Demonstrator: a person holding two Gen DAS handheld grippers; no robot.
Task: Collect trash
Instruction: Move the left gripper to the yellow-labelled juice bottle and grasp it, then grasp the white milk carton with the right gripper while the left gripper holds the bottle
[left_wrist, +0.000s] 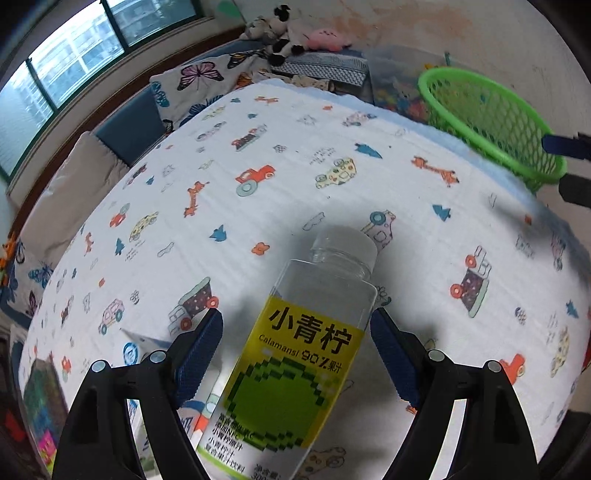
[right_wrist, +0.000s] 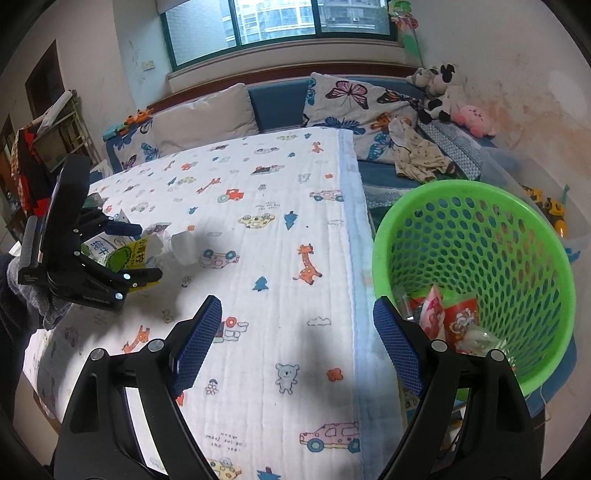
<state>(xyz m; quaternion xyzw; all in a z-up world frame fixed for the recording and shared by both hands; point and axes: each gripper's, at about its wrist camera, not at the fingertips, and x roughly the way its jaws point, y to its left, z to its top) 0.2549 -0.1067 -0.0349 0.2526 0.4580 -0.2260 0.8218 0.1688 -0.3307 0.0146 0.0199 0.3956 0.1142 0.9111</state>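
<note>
The left gripper (left_wrist: 296, 350) stands wide, its ribbed blue pads (left_wrist: 197, 356) either side of a clear, square-shouldered plastic bottle (left_wrist: 295, 354) with a yellow-green label, neither pad pressing it. The bottle lies on the quilted, cartoon-printed blanket (left_wrist: 332, 147) beside a milk carton (right_wrist: 98, 249), near the bed's left edge. The right gripper (right_wrist: 297, 347) hangs wide and empty over the blanket's right edge, beside the round green perforated basket (right_wrist: 480, 236) holding crinkled wrappers (right_wrist: 447, 317).

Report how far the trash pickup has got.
Done: wrappers already lie in the green basket. In hand: the open left gripper straddles the empty bottle on the bed, not yet gripping. Left: bottle and the carton beside it. The right gripper is open, empty.
</note>
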